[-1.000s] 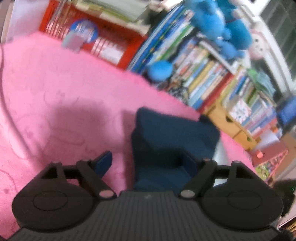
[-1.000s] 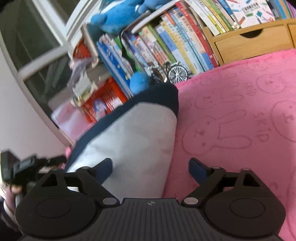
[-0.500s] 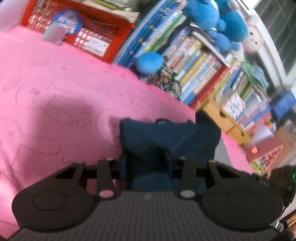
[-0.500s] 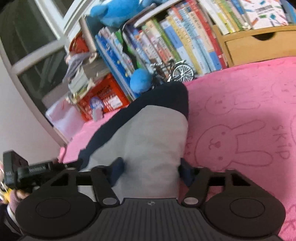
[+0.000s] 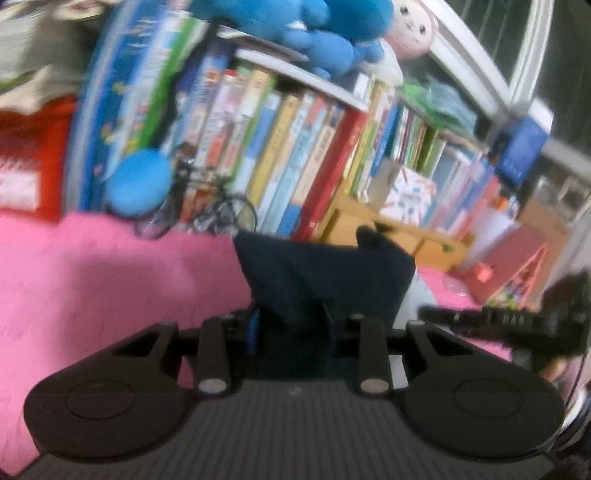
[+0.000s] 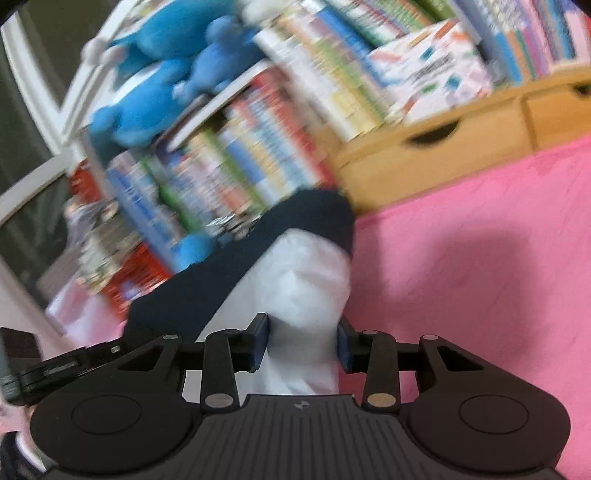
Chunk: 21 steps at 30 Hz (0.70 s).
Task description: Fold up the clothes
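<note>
Left gripper [image 5: 291,328]: black two-finger tool, held low over the pink blanket [image 5: 92,280]. Its blue-padded fingers [image 5: 254,328] are clamped on a bunch of dark navy cloth, one end of the garment [image 5: 325,273]. The cloth rises from the pads in a peaked fold and stands lifted off the blanket. A pale grey patch of the same garment shows just right of the navy fold.

Right gripper [image 6: 302,343]: same make; in the left wrist view its black body appears at the right edge. Its jaws are closing, with the pads pressed against both flanks of a white-grey bunch of the garment [image 6: 303,288]. A navy band runs along the far edge of that white panel and trails off to the left. The frame is blurred, so how firm the pinch is remains hard to judge.

Pink blanket [image 6: 480,258]: fleecy, covers the whole work surface, shadowed beneath both tools.

Far side, left to right in the left wrist view: red crate [image 5: 29,162]; blue ball [image 5: 138,182]; small model bicycle [image 5: 207,210]; row of upright books [image 5: 295,155] with blue plush toys [image 5: 295,26] and a pink plush [image 5: 410,29] on top; wooden drawer unit [image 5: 391,232]; white window frame [image 5: 517,66].
</note>
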### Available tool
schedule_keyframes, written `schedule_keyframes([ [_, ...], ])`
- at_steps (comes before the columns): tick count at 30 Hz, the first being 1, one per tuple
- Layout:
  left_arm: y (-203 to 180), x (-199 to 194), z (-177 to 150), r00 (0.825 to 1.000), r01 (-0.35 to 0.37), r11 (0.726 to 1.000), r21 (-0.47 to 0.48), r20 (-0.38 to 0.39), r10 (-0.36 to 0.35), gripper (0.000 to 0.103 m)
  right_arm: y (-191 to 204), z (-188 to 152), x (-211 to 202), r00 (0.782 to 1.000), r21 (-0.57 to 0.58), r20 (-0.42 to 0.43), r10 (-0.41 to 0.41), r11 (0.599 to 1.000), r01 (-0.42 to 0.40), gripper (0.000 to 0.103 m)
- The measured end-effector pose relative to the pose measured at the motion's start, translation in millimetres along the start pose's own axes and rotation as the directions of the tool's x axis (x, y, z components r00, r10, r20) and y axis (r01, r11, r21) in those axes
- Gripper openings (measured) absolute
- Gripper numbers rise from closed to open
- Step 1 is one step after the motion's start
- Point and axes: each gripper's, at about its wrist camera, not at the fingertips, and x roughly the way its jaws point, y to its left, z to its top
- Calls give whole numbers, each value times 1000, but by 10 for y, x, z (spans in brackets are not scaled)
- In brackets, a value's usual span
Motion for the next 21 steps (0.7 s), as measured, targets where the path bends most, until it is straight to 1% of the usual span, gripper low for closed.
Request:
schedule_keyframes([
  [2, -67, 187, -37, 998, -56, 998, 34, -17, 57, 36, -141, 111, 69, 996, -10, 14, -87, 996, 87, 40],
  [3, -71, 201, -94, 997, -78, 996, 43, -18, 79, 41, -200, 151, 68, 993, -10, 18, -120, 993, 120, 40],
  [4, -75, 215, -150, 995, -99, 994, 52, -18, 100, 43, -238, 165, 8, 992, -11, 24, -120, 993, 121, 41],
  [5, -84, 174, -202, 993, -115, 991, 63, -8, 116, 43, -264, 155, -86, 994, -19, 34, -100, 995, 101, 43],
  [6, -79, 79, -248, 992, -125, 990, 73, 2, 125, 43, -283, 135, -189, 996, -33, 38, -75, 997, 76, 50],
  [7, -62, -25, -292, 991, -134, 988, 79, 8, 134, 43, -286, 95, -306, 998, -60, 34, -50, 997, 52, 55],
  [9, -103, -264, -411, 989, -147, 983, 106, 11, 147, 42, -245, -40, -536, 999, -141, 26, -35, 989, 38, 57],
  [11, -166, -511, -539, 987, -158, 978, 137, 12, 158, 41, -186, -182, -735, 999, -215, 11, -33, 976, 35, 60],
  [14, -325, -935, -682, 976, -213, 963, 163, 78, 203, 42, -34, -427, -1002, 999, -316, -18, -33, 948, 25, 65],
  [15, -377, -1077, -721, 972, -226, 961, 160, 109, 210, 43, 25, -511, -1078, 999, -345, -27, -34, 938, 22, 67],
  [16, -426, -1216, -754, 967, -232, 961, 149, 145, 211, 48, 90, -607, -1141, 999, -368, -33, -30, 930, 16, 70],
  [17, -478, -1314, -788, 963, -231, 965, 128, 171, 207, 52, 156, -704, -1204, 999, -391, -40, -27, 920, 9, 71],
  [19, -586, -1448, -856, 958, -213, 975, 68, 211, 194, 63, 287, -896, -1330, 998, -435, -53, -21, 900, -5, 74],
  [20, -640, -1516, -890, 954, -202, 979, 38, 232, 188, 65, 343, -985, -1382, 998, -449, -56, -17, 894, -10, 76],
  [21, -664, -1516, -927, 955, -197, 980, 7, 229, 190, 67, 386, -1065, -1421, 998, -452, -55, -12, 892, -14, 77],
])
